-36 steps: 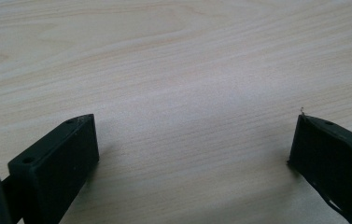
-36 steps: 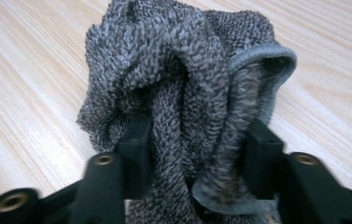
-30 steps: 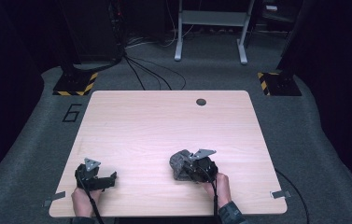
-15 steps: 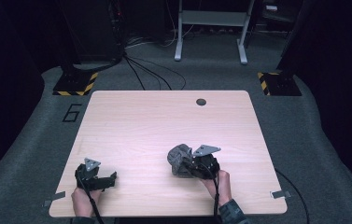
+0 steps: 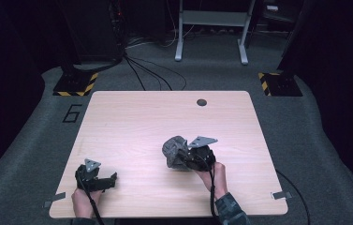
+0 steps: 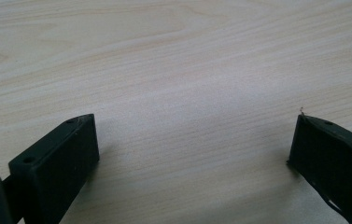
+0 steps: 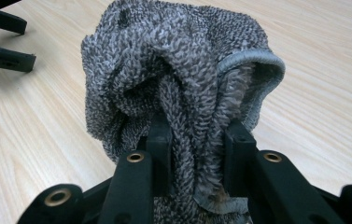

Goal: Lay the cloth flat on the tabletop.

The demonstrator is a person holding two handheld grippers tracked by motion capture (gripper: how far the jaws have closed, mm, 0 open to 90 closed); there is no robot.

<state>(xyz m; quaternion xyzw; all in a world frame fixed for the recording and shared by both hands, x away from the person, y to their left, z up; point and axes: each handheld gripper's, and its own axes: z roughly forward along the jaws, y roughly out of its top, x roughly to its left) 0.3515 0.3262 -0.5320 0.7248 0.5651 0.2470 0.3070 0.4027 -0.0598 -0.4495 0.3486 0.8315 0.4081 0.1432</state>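
The grey cloth (image 7: 173,79), bunched at the near right of the table (image 5: 132,122), is judged soft, light and floppy; a thick fold is pinched by the right gripper (image 7: 194,135). Its underside is hidden. The left gripper (image 6: 192,140) is held wide, empty.

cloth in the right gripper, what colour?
Mottled grey terry cloth with a plain grey hemmed edge; clearest in the right gripper view.
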